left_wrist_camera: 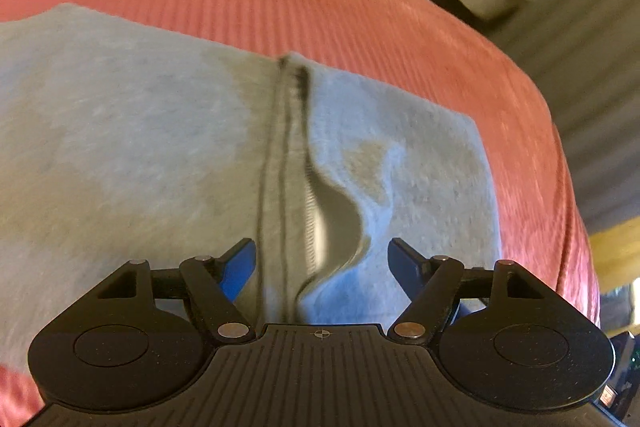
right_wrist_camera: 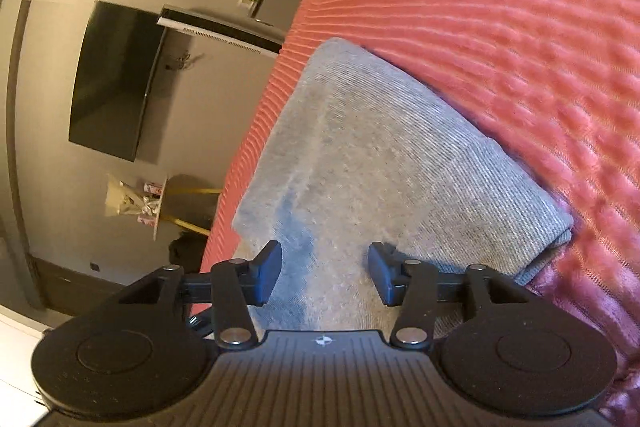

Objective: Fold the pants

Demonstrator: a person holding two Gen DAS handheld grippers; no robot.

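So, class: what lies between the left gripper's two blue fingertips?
In the left wrist view, the open left gripper has the grey pants between its fingertips: the stitched fly seam and a raised dark fold.

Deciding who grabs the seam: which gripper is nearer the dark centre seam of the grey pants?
Left. The left gripper straddles the seam, open. The right gripper hovers over plain grey fabric; no seam shows there.

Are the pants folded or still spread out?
Folded: the pants lie as a compact stack on the red bedspread, layered edges showing.
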